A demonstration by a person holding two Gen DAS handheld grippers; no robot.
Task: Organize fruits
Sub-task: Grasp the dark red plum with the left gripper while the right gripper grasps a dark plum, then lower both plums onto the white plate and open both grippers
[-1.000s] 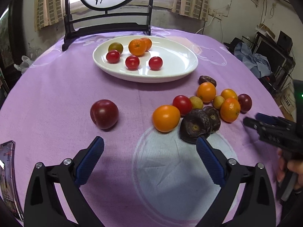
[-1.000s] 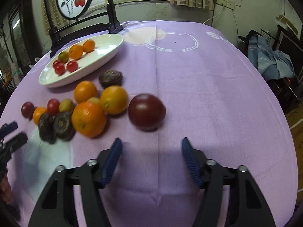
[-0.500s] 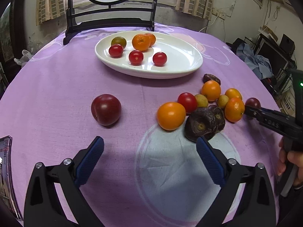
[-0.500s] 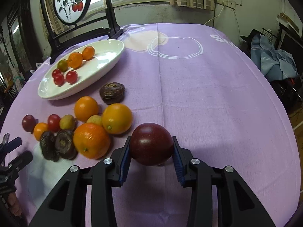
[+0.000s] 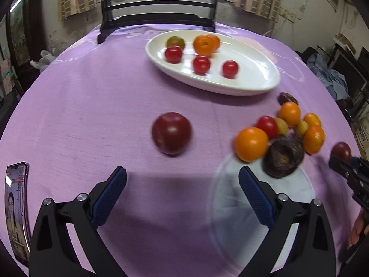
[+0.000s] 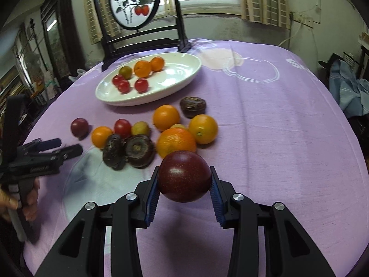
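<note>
My right gripper [image 6: 184,182] is shut on a dark red passion fruit [image 6: 184,176] and holds it above the purple cloth; it also shows in the left wrist view [image 5: 340,152]. My left gripper [image 5: 182,184] is open and empty, just short of another dark red fruit [image 5: 171,132] lying alone on the cloth. A white oval plate [image 5: 253,78] at the back holds several cherry tomatoes and oranges. A cluster of oranges [image 6: 176,140], small fruits and wrinkled dark fruits [image 6: 138,147] lies between the grippers.
A round table with a purple cloth [image 6: 276,127] carries everything. A black framed screen stand [image 6: 136,7] stands behind the plate. A phone [image 5: 17,205] lies at the table's left front edge. Clothes [image 6: 346,87] lie on furniture beyond the right edge.
My right gripper closed on the dark red passion fruit and lifted it off the cloth. My left gripper moved forward and left toward the lone dark red fruit, staying open.
</note>
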